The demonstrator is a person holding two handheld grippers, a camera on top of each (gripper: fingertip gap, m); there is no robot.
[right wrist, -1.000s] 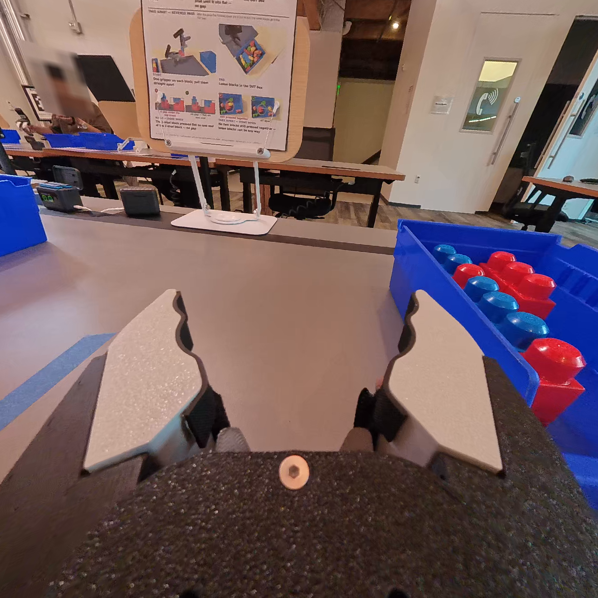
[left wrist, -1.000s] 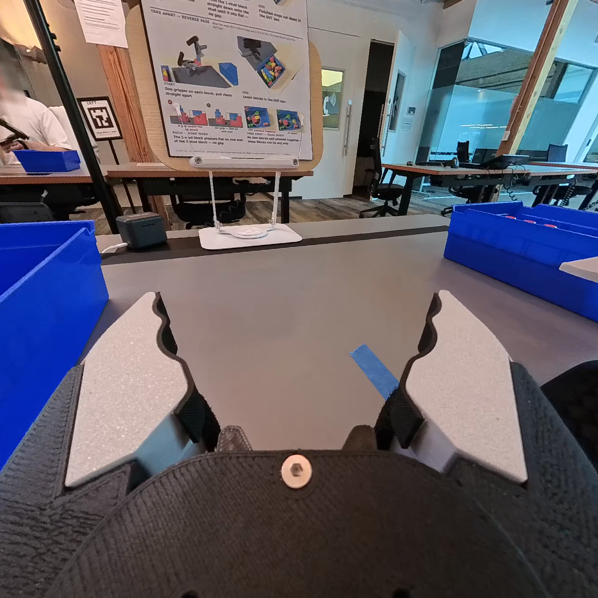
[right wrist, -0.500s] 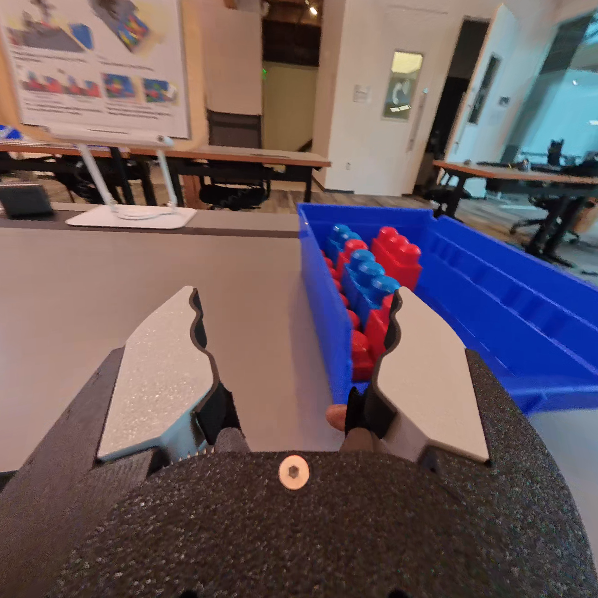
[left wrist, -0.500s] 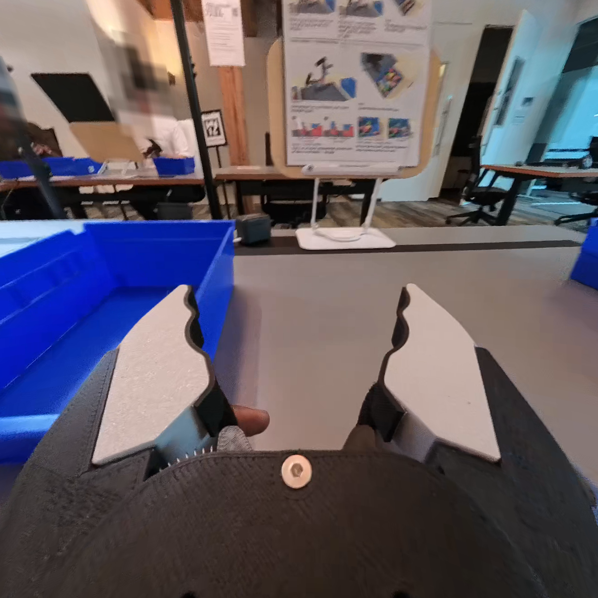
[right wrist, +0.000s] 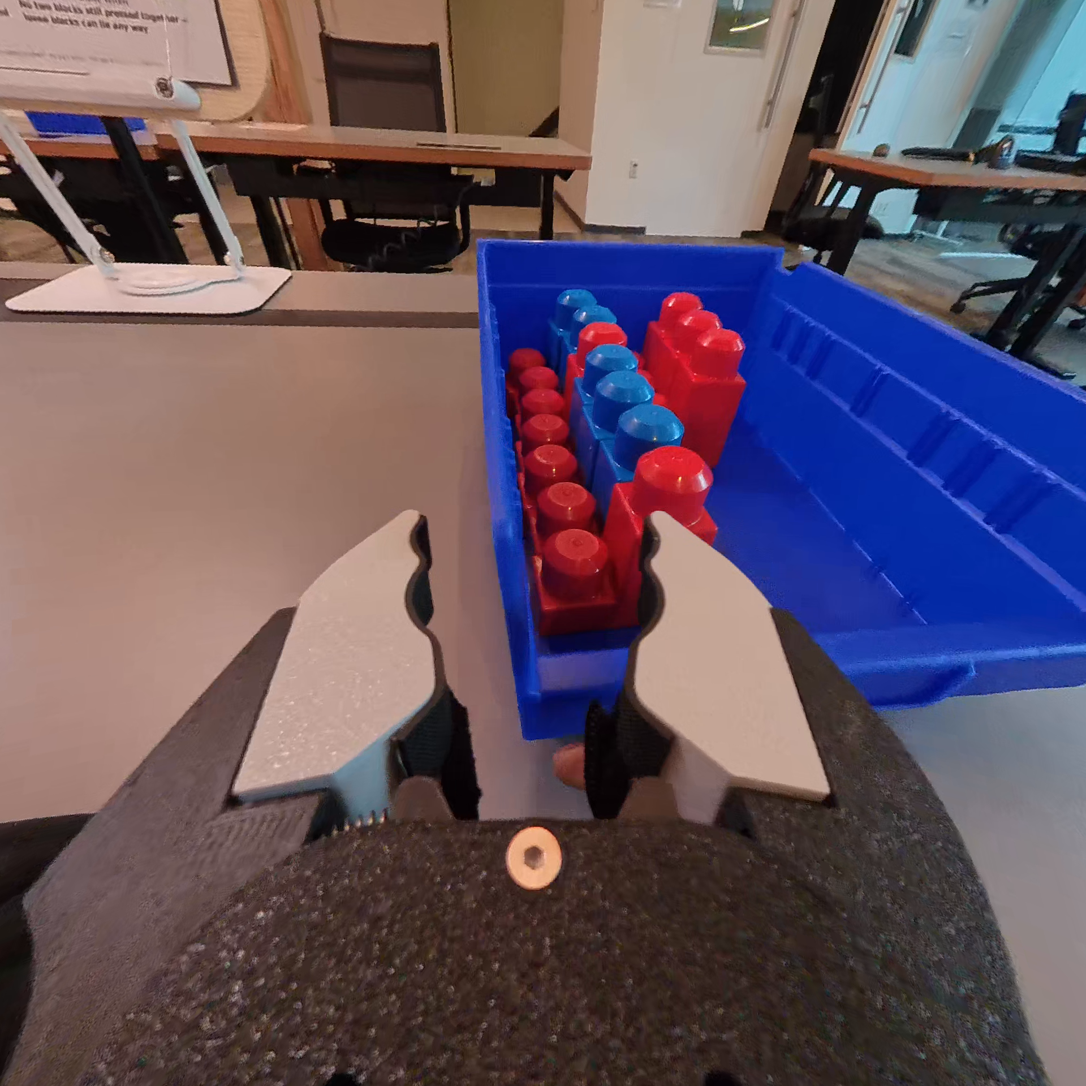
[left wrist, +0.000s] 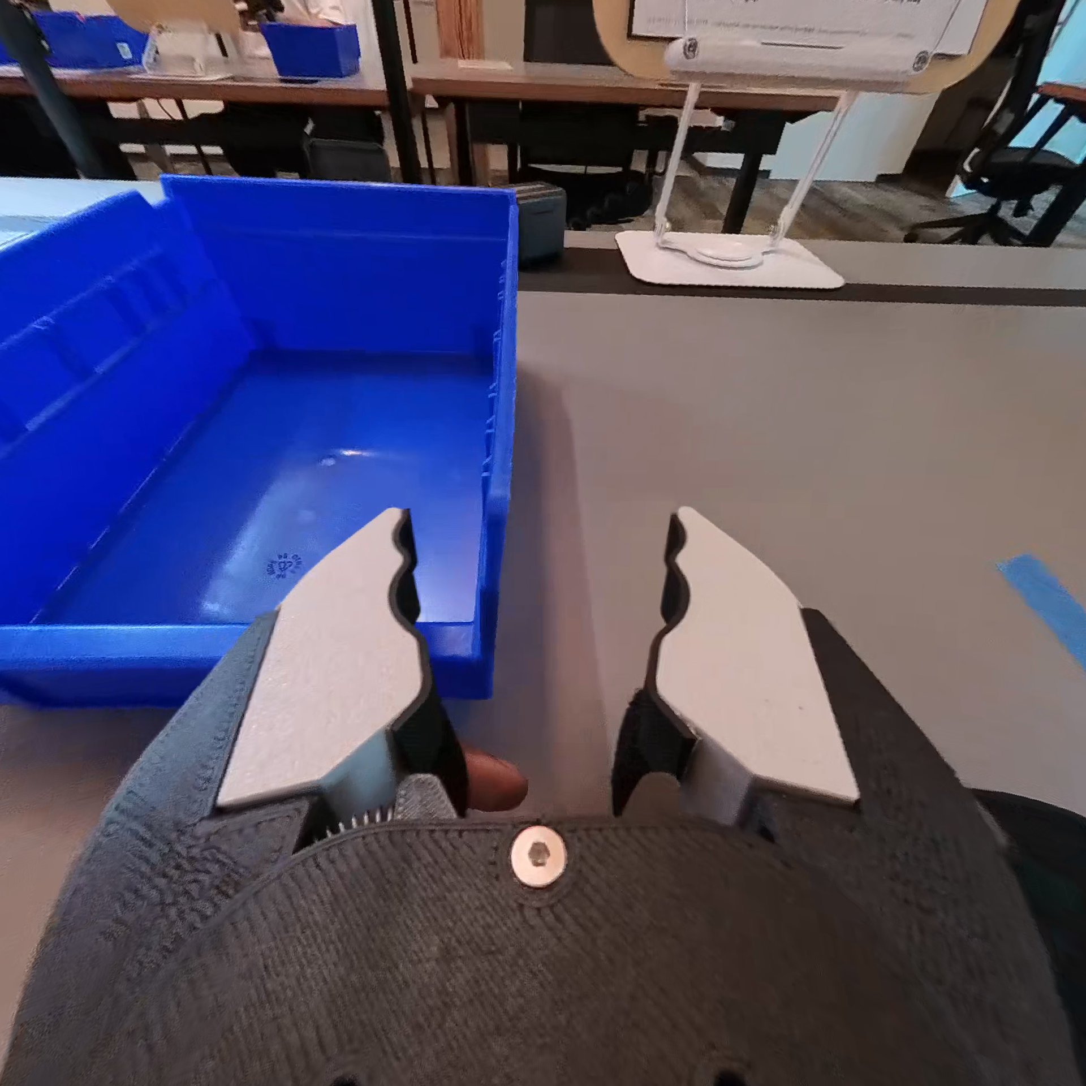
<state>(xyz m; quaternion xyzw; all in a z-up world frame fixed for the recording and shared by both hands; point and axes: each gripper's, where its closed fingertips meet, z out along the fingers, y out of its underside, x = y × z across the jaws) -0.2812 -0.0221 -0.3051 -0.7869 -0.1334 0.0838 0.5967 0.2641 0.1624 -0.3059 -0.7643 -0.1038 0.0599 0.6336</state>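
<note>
Left wrist view: left gripper [left wrist: 539, 517] parted above blue bin [left wrist: 499, 411].

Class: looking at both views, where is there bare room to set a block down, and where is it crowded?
Free: the bare floor of the left bin, and grey table between bins. Crowded: the right bin's left side, packed with red and blue blocks.

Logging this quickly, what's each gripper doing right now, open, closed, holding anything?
Left gripper: open, holding nothing, over the blue bin's right wall.
Right gripper: open, holding nothing, near the blocks.
</note>
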